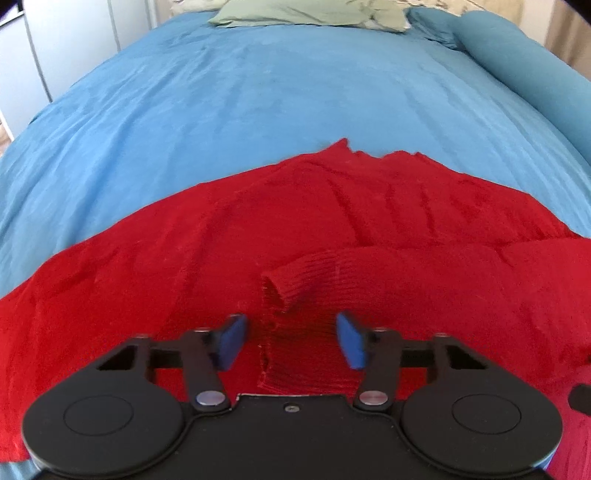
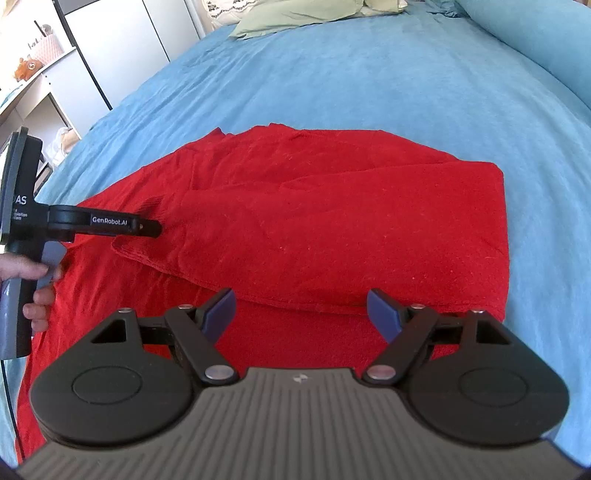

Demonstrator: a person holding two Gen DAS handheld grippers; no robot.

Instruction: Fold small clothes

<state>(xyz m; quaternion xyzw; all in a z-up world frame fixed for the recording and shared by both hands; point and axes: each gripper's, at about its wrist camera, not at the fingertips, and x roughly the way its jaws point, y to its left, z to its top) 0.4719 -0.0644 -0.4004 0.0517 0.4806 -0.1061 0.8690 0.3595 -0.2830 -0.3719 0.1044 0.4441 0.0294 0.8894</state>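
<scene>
Red knit sweater [image 1: 295, 229] spread partly folded on a blue bedspread [image 1: 221, 96], green pillow [image 1: 310, 14] at the head, white cabinets [image 2: 110, 48] alongside; left gripper [image 1: 291, 341] and right gripper [image 2: 301, 314] above it, fingers wide, holding nothing.

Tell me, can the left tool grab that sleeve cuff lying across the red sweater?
Probably yes. The left tool is open, the sleeve cuff lies just ahead of its fingertips on the red sweater, and nothing lies between them.
</scene>
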